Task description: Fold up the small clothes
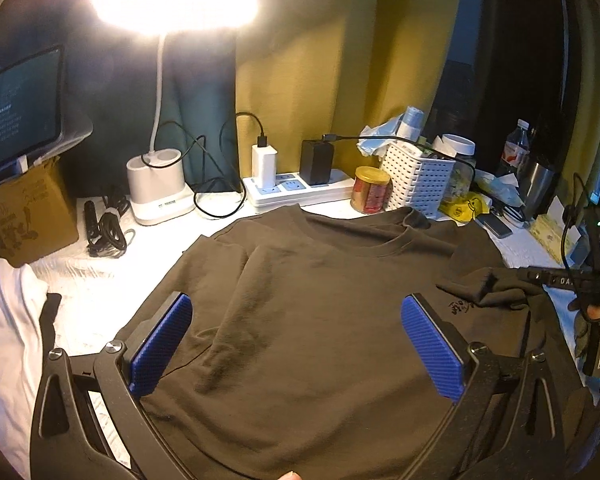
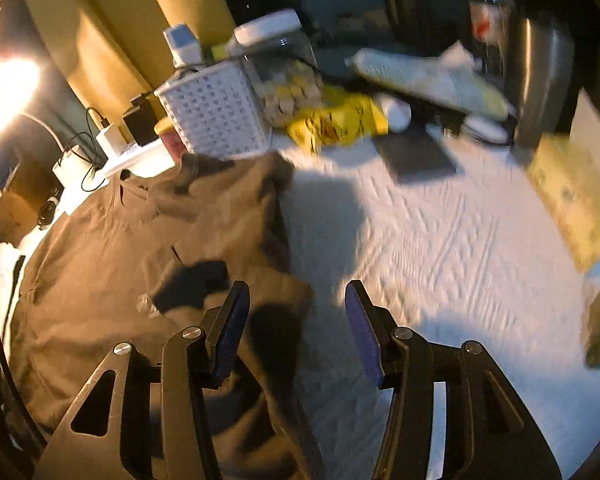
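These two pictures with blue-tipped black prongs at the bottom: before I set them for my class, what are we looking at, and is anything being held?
Each picture comes from a camera on a hand-held, two-finger gripper. The left gripper looks over a brown T-shirt spread on a white cover; its jaws stand wide apart, holding nothing. The right gripper hangs at the shirt's edge, jaws open and empty. Behind are a lit desk lamp, a power strip and a white basket.

right-wrist clutter blurred (motion), shirt hem cropped
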Demonstrator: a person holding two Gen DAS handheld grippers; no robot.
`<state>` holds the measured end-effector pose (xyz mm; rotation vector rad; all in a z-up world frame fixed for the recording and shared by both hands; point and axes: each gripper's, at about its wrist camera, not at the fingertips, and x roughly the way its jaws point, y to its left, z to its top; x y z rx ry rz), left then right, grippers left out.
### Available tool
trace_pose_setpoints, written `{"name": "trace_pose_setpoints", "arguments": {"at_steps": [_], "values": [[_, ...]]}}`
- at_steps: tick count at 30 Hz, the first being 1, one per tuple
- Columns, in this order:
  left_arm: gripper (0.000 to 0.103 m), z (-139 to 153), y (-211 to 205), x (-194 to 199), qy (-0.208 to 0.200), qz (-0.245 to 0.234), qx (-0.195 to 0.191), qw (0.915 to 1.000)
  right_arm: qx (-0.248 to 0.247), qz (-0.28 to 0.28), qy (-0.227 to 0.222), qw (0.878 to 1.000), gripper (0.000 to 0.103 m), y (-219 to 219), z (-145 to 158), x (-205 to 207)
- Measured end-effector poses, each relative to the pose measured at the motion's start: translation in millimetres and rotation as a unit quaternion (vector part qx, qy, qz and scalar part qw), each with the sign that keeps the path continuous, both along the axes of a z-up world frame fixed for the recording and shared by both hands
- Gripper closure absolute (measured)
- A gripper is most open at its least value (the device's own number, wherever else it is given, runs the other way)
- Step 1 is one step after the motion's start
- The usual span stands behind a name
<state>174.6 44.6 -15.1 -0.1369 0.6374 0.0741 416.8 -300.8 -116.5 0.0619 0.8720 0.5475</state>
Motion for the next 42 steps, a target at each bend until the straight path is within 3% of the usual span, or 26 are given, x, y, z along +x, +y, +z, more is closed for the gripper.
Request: {"name": "trace_pose_setpoints", "arguments": {"at_steps": [2,4,11,16,21,26,27,30,38,40,42], "values": [[0.001,3.1,-2.3,-1.1,0.0,0.002,0.005,1.0,0.021,0.016,0.005,1.0,0.055,0.1,-4.1,-0.3],[0.001,4.9,-4.4,-2.8,0.001,0.004,0.009,0.9999,0.027,0.03,-0.001,0.999,0.097,3.8,-3.5,-3.3],[0.001,10.8,-10.9,-14.5,-0.002,0.005,0.018,0.9998,0.022,0.069,-0.075,0.995,0.097,13.1,29.4,-34.7],[0.001,12.6,-13.3,-23.6,-0.008,0.001,0.019,0.9998,0.024,0.141,-0.113,0.983,0.097,27.2,40.8,-68.6],[0.001,9.0,-15.7,-31.5,-0.005,-0.007,0.019,0.9998,-0.031,0.193,-0.084,0.977,0.097,57.8,6.9,-92.7],[0.001,5.1,-13.1,-35.4,0.001,-0.009,0.018,0.9998,-0.057,0.202,-0.05,0.977,0.095,64.1,-16.6,-108.5],[0.001,4.6,-12.7,-35.4,0.001,-0.008,0.017,0.9998,-0.056,0.201,-0.051,0.977,0.091,62.6,-15.9,-110.7],[0.001,4.0,-10.7,-33.9,0.002,-0.007,0.017,0.9998,-0.049,0.196,-0.044,0.978,0.059,53.7,-9.8,-112.9],[0.001,3.0,-8.3,-24.3,0.005,-0.009,0.016,0.9998,-0.022,0.131,-0.07,0.989,0.058,23.1,11.0,-96.6],[0.001,1.5,-8.1,-21.6,0.007,-0.01,0.016,0.9998,-0.033,0.143,-0.048,0.988,0.058,27.2,0.6,-90.6],[0.001,0.4,-7.5,-19.0,0.009,-0.009,0.016,0.9998,-0.041,0.156,-0.053,0.986,0.058,35.5,-1.4,-92.6]]}}
